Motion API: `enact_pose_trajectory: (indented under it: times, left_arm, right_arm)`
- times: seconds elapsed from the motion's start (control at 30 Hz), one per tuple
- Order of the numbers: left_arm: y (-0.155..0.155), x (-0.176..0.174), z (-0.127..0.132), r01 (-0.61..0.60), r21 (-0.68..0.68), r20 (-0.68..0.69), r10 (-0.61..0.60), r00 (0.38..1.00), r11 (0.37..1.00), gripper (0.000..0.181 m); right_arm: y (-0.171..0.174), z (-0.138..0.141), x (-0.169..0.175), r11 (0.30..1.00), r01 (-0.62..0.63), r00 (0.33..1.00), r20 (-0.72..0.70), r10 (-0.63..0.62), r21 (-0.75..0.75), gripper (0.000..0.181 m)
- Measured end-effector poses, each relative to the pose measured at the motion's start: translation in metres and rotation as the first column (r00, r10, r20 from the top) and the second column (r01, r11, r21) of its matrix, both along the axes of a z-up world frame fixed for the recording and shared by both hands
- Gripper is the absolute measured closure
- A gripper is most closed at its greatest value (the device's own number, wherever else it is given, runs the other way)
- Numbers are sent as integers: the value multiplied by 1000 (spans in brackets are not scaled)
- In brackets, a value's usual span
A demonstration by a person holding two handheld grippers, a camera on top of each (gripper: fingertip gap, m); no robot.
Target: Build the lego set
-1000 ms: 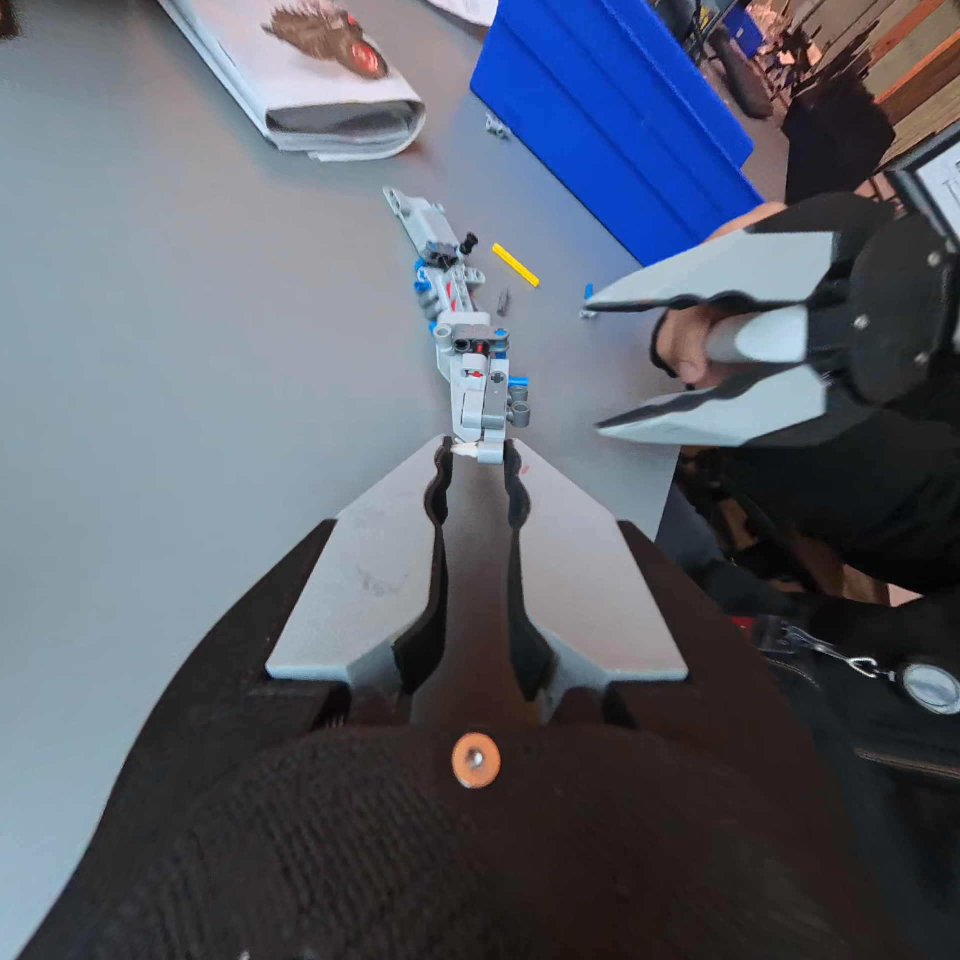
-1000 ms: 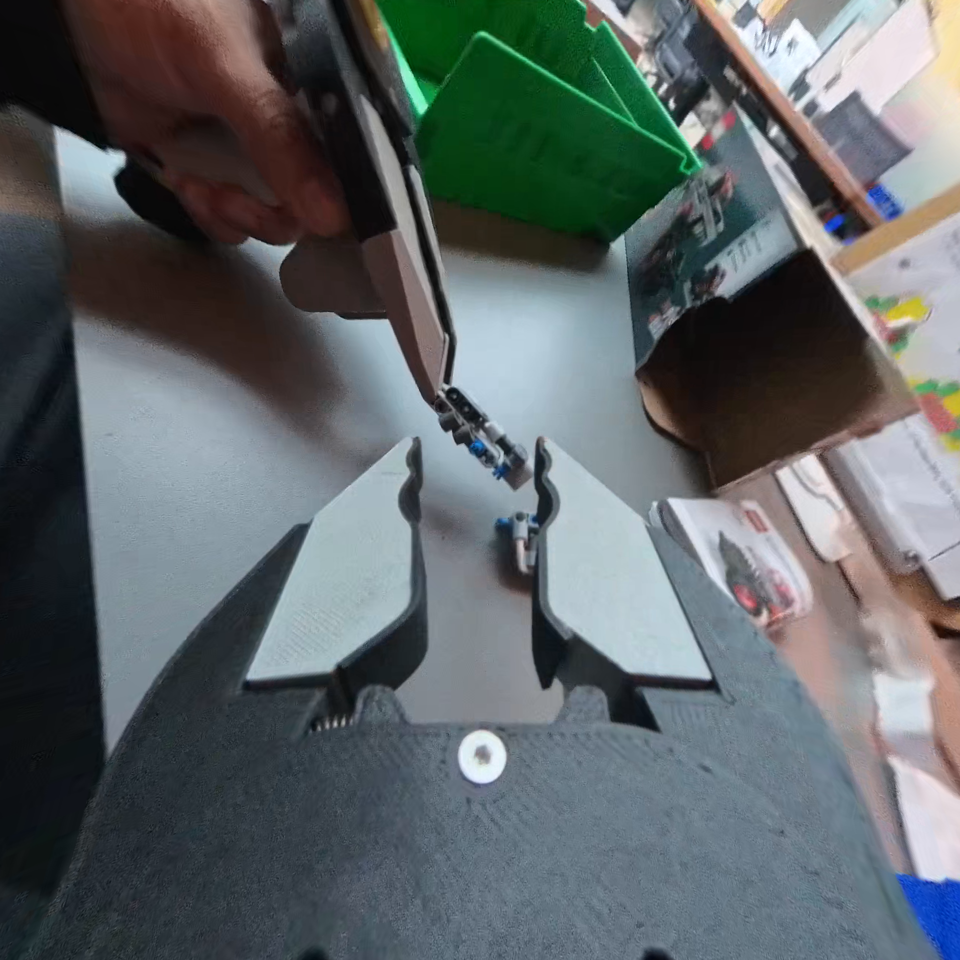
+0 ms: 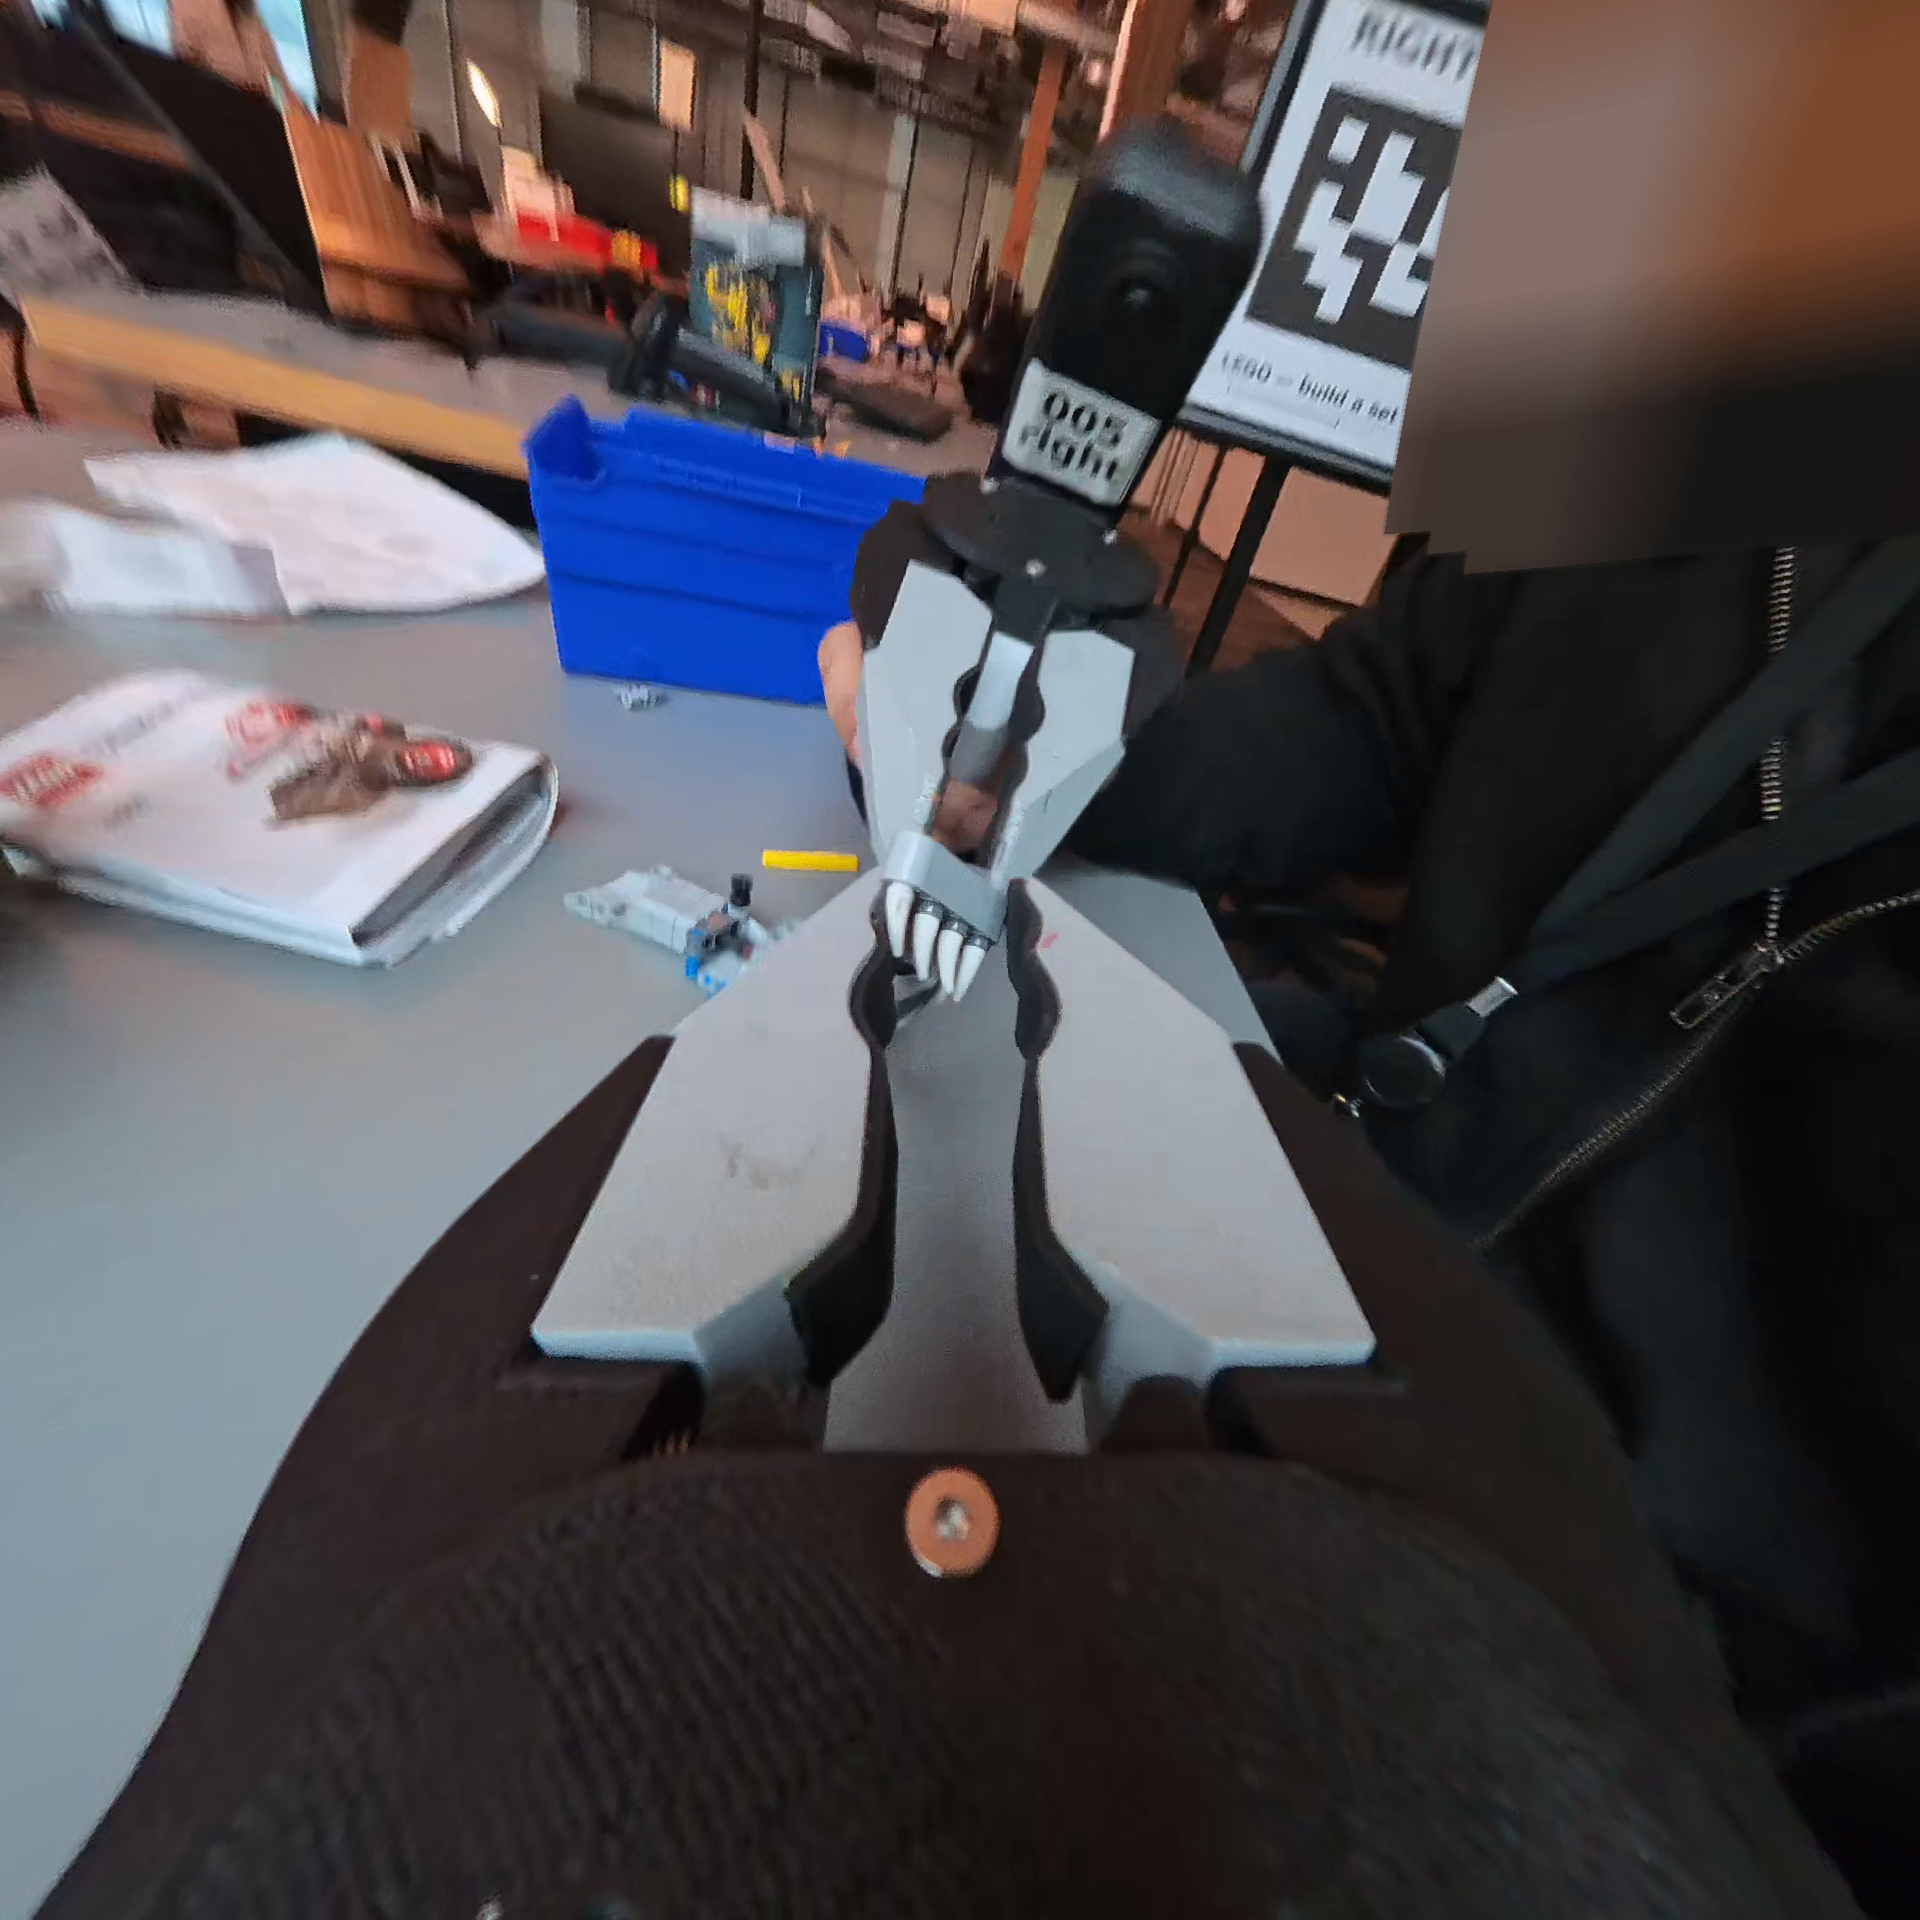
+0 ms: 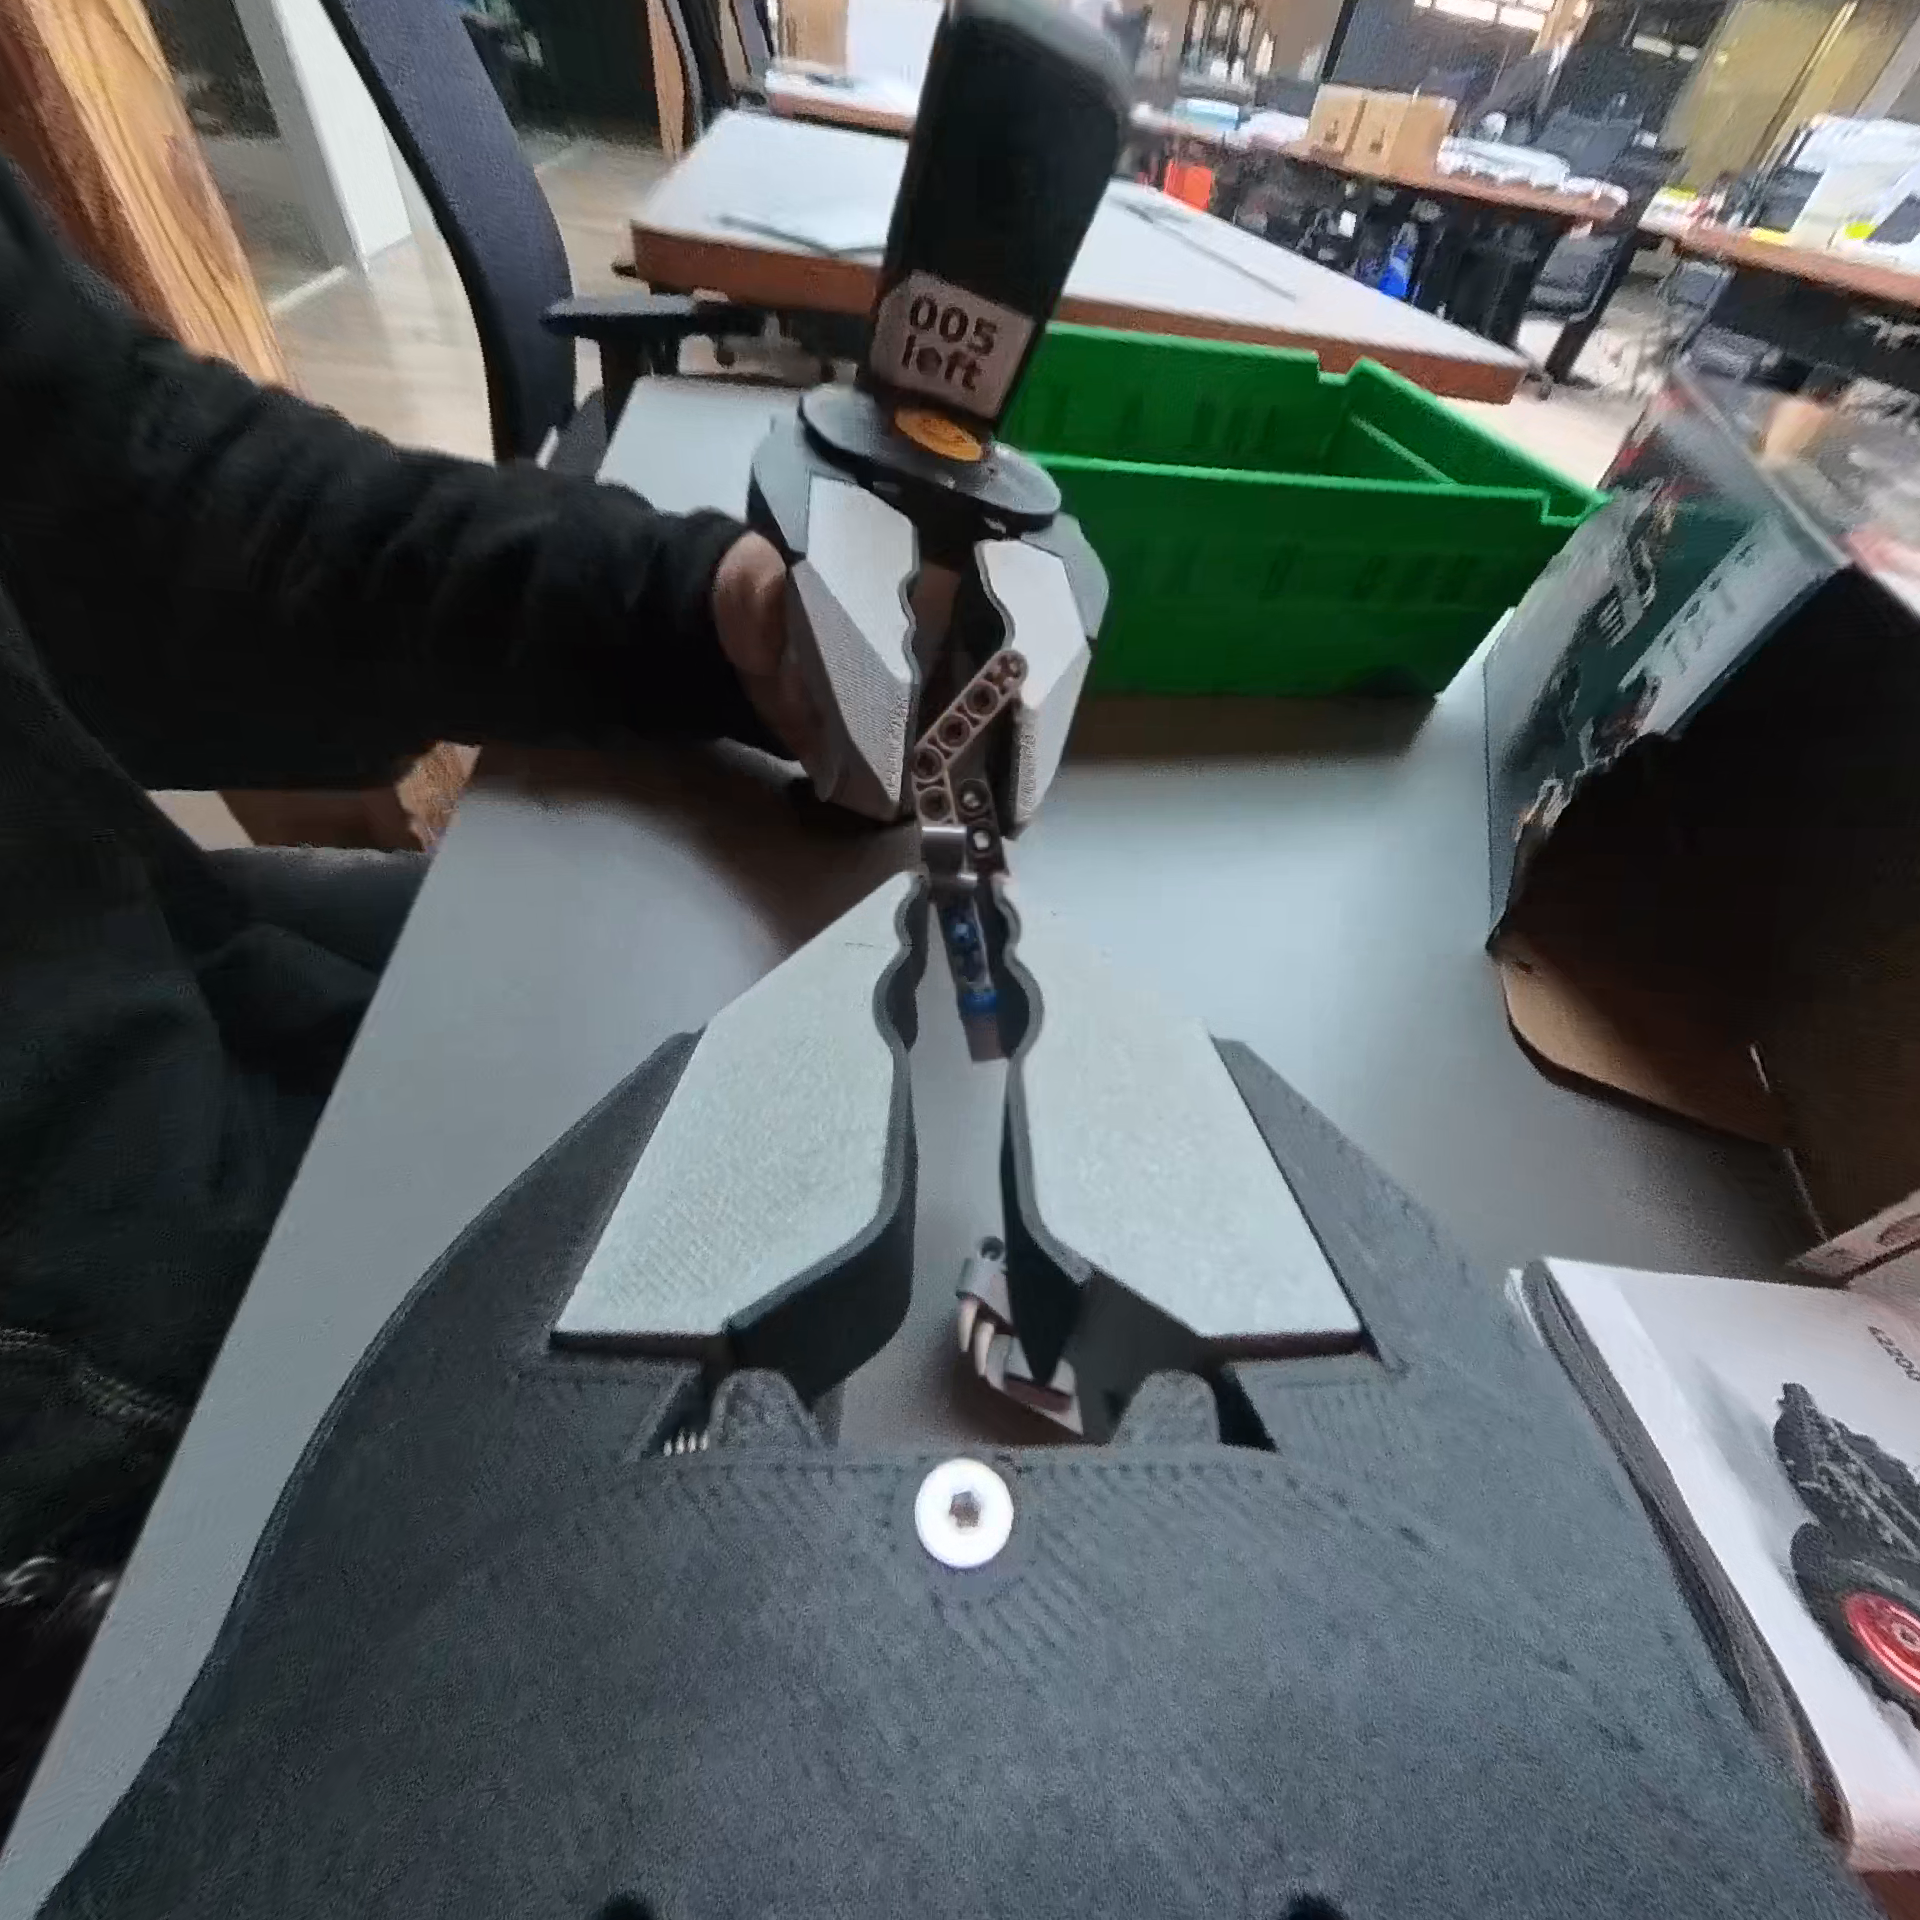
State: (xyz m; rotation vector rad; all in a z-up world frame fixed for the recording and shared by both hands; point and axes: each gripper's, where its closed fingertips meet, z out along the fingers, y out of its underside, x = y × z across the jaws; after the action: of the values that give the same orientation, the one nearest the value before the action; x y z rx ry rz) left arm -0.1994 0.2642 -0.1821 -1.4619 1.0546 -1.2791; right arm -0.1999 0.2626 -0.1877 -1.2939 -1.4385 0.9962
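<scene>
Fingers of both grippers, left [image 3: 940, 961] & right [image 4: 961, 971], clamp lego subassembly [image 4: 961, 831] mid-air, prob. bracing to join.

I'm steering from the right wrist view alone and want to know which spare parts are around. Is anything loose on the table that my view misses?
Observer: Yes. A short yellow stick lies flat on the grey table.
Operator: Any part that is already built?
Observer: A small grey section with blue bits lies on the table, just right of the folded booklet as the left wrist view shows it.
Operator: Where would more pieces be kept?
Observer: A blue bin stands farther back, with one tiny grey part on the table in front of it. I cannot see into the bin.
</scene>
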Motion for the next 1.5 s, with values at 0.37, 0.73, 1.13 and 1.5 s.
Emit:
enact_pose_trajectory:
  times: [0.37,0.73,1.13,1.5]
  left_arm:
    - [-30,20,29,97,68,199,-109,974,993,164]
    - [-36,23,48,37,200,280,-93,955,979,164]
    - [-50,22,51,135,170,312,-183,932,976,164]
    - [-54,20,58,129,212,345,-198,917,969,164]
  right_arm:
    - [-36,39,14,985,-91,976,-182,117,143,181]
    - [-30,41,22,985,83,988,-139,-62,152,164]
    - [-48,49,21,977,-88,980,-158,119,194,176]
    - [-53,60,17,977,-66,980,-172,101,201,175]
